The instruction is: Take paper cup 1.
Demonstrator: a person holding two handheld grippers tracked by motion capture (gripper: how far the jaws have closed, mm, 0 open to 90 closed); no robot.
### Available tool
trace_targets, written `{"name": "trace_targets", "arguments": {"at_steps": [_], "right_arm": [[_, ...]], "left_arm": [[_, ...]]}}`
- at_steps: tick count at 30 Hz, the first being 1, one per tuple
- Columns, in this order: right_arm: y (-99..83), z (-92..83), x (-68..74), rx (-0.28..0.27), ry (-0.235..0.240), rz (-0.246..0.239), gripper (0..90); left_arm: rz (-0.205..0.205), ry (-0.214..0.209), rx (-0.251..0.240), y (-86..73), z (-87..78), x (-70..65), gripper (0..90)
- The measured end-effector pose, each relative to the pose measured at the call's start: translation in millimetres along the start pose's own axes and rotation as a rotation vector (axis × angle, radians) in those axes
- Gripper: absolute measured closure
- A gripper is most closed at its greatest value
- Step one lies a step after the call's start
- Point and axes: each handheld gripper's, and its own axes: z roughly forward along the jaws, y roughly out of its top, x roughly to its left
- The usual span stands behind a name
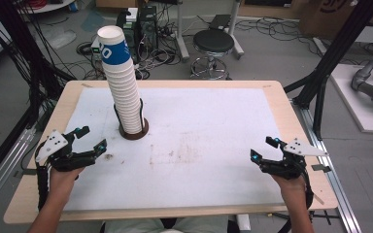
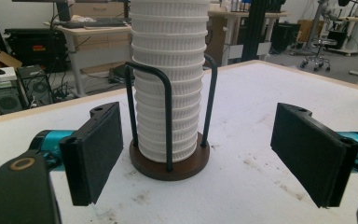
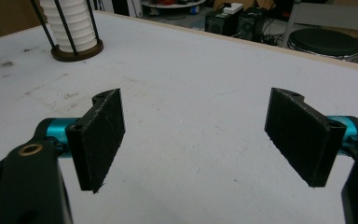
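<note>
A tall stack of white paper cups (image 1: 124, 92), the top one with a blue band, stands in a black wire holder on a round brown base (image 1: 134, 133) at the left of the white mat. In the left gripper view the stack (image 2: 170, 84) and its base (image 2: 168, 164) sit straight ahead, just beyond the jaws. My left gripper (image 1: 91, 138) rests open at the mat's left edge, a short way from the base, with nothing between its pads (image 2: 98, 151). My right gripper (image 1: 264, 149) is open over the mat's right side, far from the stack (image 3: 72, 23), also with nothing in it.
The white mat (image 1: 199, 141) covers a wooden table (image 1: 286, 111). A black stool (image 1: 213, 46), computer cases and cables lie on the floor behind the table. Black frame posts stand at both sides.
</note>
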Motion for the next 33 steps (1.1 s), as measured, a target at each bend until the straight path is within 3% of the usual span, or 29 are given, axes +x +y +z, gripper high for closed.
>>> {"name": "trace_targets", "arguments": {"at_steps": [8,17,19,24,28,32,33], "right_arm": [[-1.3,-2.3,-1.9,-0.009,0.003,0.012,20.5],[-1.5,-5.6,-3.2,-0.007,0.003,0.009,20.5],[-1.2,-6.6,-1.5,-0.003,0.002,0.01,20.5],[0.0,-8.0,2.4,-0.001,0.002,0.0,20.5],[-0.1,-7.7,2.7,0.0,0.003,0.003,20.5],[-1.1,-6.6,2.0,0.008,0.005,0.005,20.5],[-1.2,-6.4,1.9,0.009,0.006,0.004,20.5]], "left_arm": [[-0.019,0.0,-0.003,-0.4,2.4,1.5,16.7],[0.007,0.005,0.006,5.9,2.2,-0.2,16.7],[-0.029,-0.015,-0.013,14.4,2.7,1.1,16.7],[-0.054,-0.043,-0.023,21.4,6.0,1.9,16.8],[-0.053,-0.068,-0.013,31.5,8.9,4.1,16.7],[-0.033,-0.083,-0.015,55.6,9.7,8.2,16.7],[-0.033,-0.083,-0.015,55.6,9.7,8.2,16.7]]}}
